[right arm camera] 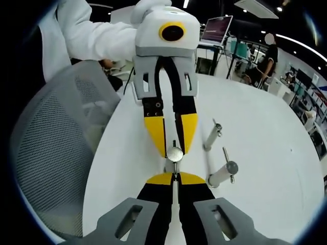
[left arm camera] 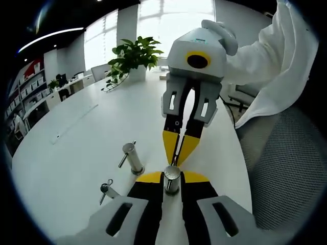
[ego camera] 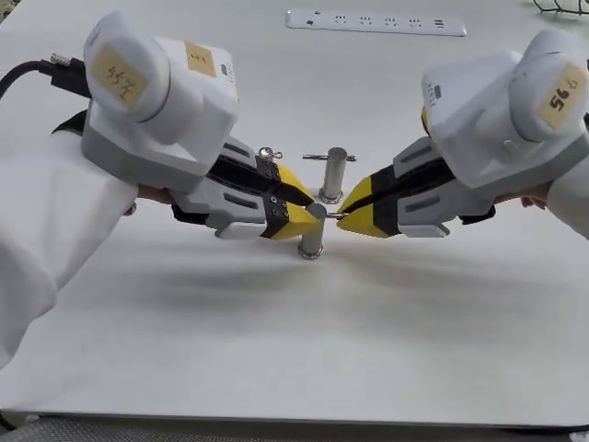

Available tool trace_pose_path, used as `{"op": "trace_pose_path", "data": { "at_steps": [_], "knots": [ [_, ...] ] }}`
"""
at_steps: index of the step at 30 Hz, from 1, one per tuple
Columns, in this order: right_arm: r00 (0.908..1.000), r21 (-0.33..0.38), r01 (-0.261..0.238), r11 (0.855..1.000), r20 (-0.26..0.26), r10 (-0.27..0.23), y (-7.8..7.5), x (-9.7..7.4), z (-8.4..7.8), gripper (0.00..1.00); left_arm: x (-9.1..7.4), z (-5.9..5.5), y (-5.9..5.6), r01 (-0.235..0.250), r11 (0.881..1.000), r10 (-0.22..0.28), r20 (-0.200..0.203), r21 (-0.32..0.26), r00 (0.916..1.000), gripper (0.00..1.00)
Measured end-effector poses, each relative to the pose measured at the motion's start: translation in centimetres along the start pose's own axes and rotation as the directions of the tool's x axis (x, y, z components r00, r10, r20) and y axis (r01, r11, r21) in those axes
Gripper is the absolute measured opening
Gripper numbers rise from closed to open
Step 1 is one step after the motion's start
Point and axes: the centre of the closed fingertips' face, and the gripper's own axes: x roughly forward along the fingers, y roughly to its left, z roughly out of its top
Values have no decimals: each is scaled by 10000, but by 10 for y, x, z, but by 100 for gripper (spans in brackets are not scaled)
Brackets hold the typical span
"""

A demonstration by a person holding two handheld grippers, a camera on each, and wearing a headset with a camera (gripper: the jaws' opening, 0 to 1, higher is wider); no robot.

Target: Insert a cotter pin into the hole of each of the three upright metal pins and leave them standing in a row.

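Grip from both sides, mid table (ego camera: 276, 350).
L claw (ego camera: 306, 214) clamped on near upright metal pin (ego camera: 313, 235); R claw (ego camera: 344, 215) in from 3 o'clock, tips pinched together on thin cotter pin (right arm camera: 175, 168), which touches that pin's top, can't tell if it's in the hole. 2nd pin (ego camera: 333, 175) at 1 o'clock just behind, cotter through it; 3rd pin (left arm camera: 106, 190) at 11 o'clock, partly hidden by L claw, cotter loop showing.
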Motion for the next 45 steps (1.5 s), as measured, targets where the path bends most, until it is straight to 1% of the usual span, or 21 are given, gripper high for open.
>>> {"op": "trace_pose_path", "data": {
  "at_steps": [5, 6, 10, 12, 16, 17, 18, 21, 24, 25, 35, 39, 45],
  "knots": [
    [9999, -129, -110, 9999, 16, 111, 1, 2, 4, 0, 1, 1, -1, 27, 10000, -27, -1, 42, 10000, 10],
    [9999, -219, -105, 9997, -81, 104, 1, 2, 3, 0, 1, 1, -1, 26, 10000, -26, -23, 56, 10000, 10],
    [9999, -302, -154, 9994, -77, 151, 1, 2, 2, 0, 1, 1, -1, 49, 10000, -48, -36, 55, 10000, 10],
    [9998, -577, -162, 9982, -128, 155, 0, 2, 2, 0, 1, 1, -1, 54, 10000, -53, -51, 70, 10000, 10],
    [9997, -649, -205, 9977, -155, 195, 0, 2, 2, 0, 1, 2, -2, 65, 10000, -65, -37, -4, 10000, 10],
    [9997, -620, -195, 9979, -152, 186, 0, 2, 2, 0, 1, 2, -1, 72, 10000, -72, -33, -16, 10000, 10],
    [9997, -432, -223, 9988, -111, 218, 0, 2, 3, 0, 1, 2, -1, 70, 10000, -71, -34, -28, 10000, 10],
    [9998, -309, -185, 9994, -67, 183, -3, 3, 2, 0, 1, 2, -1, 76, 10000, -76, -45, 2, 10000, 10],
    [9999, -327, -121, 9994, -46, 119, -4, 2, 2, 9, 1, 2, -2, 81, 10000, -81, -46, -6, 10000, 10],
    [9999, -343, -127, 9993, -48, 125, -4, 1, 1, 10, 1, 2, -1, 79, 10000, -79, -50, -1, 10000, 10],
    [9999, -326, -53, 9995, -107, 49, -5, -7, -5, 5, 1, 2, -1, 82, 9999, -81, -96, 88, 9999, 10],
    [10000, -349, -44, 9994, -56, 42, -5, -7, -4, 0, 1, 1, -1, 93, 9999, -92, -106, 80, 9999, 10],
    [10000, -303, -47, 9995, 62, 49, -6, -6, -1, 0, 1, 1, -1, 85, 9999, -84, -119, 101, 9999, 10]
  ]
}}
